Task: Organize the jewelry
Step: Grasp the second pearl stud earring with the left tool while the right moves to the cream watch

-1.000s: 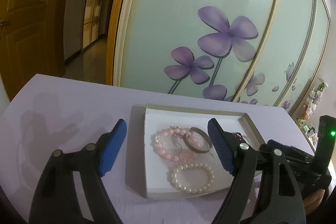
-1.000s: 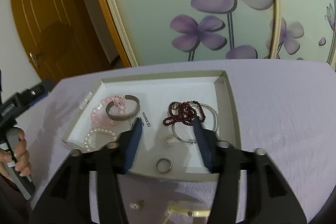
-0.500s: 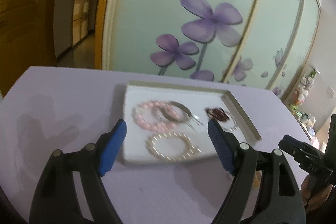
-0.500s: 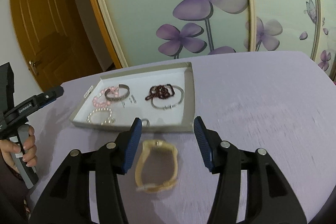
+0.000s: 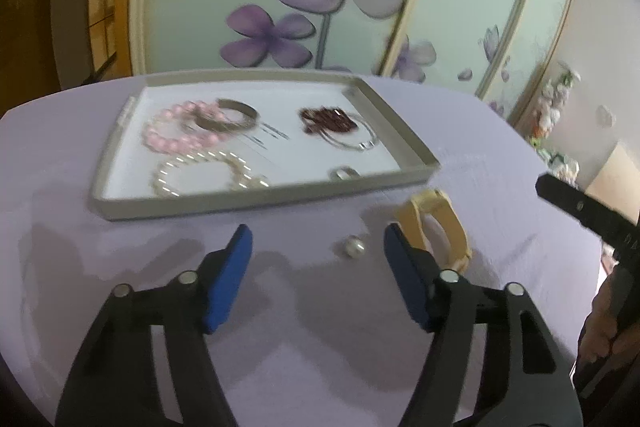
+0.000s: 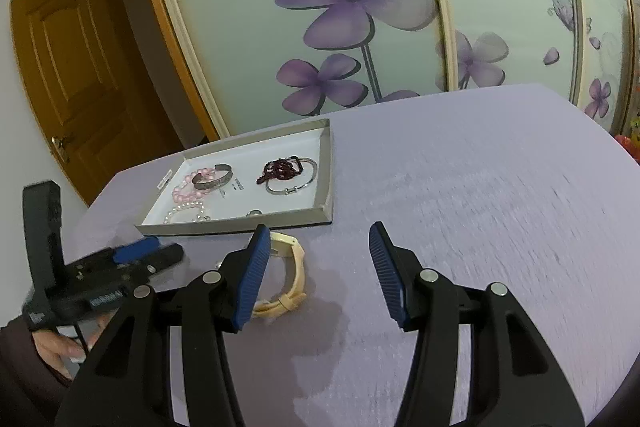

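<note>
Both jaws stand apart with nothing between them: your left gripper (image 5: 316, 241) has just been narrowing its jaws above the lilac counter (image 5: 80, 195), and your right gripper (image 6: 316, 247) hangs over bare cloth. Beyond them sits the shallow tray (image 5: 256, 202), holding a pink bead bracelet (image 5: 176, 141), a pearl bracelet (image 5: 200, 171) and dark red beads (image 5: 328, 119). Outside it, just beside its near edge, lies a cream watch (image 5: 440, 223), and near that a small, blurred piece, possibly an earring (image 5: 352, 247).
</note>
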A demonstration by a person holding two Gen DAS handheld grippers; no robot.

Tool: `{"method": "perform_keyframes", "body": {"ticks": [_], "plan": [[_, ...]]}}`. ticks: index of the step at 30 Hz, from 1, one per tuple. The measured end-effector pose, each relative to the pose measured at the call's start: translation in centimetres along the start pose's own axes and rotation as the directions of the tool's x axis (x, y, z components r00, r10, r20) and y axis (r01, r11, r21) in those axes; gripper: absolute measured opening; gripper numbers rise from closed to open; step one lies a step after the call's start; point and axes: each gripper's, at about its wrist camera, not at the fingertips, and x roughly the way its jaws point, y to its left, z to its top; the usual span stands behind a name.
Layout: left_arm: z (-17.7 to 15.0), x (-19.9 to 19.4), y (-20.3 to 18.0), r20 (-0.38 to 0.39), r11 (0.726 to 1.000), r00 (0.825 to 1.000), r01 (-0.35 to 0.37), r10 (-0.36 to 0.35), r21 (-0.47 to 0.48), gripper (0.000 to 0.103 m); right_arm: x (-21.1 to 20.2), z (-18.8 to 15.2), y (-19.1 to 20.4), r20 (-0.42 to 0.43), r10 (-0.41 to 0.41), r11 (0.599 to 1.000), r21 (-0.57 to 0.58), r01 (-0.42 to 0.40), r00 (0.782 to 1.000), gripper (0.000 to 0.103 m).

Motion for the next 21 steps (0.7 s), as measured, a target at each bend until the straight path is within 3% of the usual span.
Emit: {"method": "perform_keyframes", "body": {"ticks": [6,13,16,19,21], "plan": [[-0.9,2.0,-2.3,-0.055,0.999,0.998,-0.024,0.026,0.046,0.052,0.4,-0.5,-0.5,-0.017,0.018,1.0,0.017,-0.018,1.0,0.054],[-0.3,4.1,-3.1,-0.104,0.998,0.993,-0.051,0.054,0.034,0.042,0.7,-0.9,-0.5,-0.029,0.041,0.999,0.017,-0.041,0.999,0.054],[-0.2,4.5,-3.2,-0.113,0.997,0.991,-0.065,0.069,0.033,0.033,0.7,-1.1,-0.3,-0.034,0.049,0.999,0.014,-0.048,0.998,0.054],[-0.1,4.7,-3.4,-0.119,0.995,0.989,-0.087,0.092,0.043,0.016,0.8,-1.1,-0.2,-0.038,0.052,0.999,0.013,-0.052,0.998,0.054],[-0.1,4.6,-3.2,-0.119,0.995,0.988,-0.091,0.095,0.038,0.014,0.9,-1.2,-0.1,-0.04,0.055,0.998,0.014,-0.055,0.998,0.054]]}}
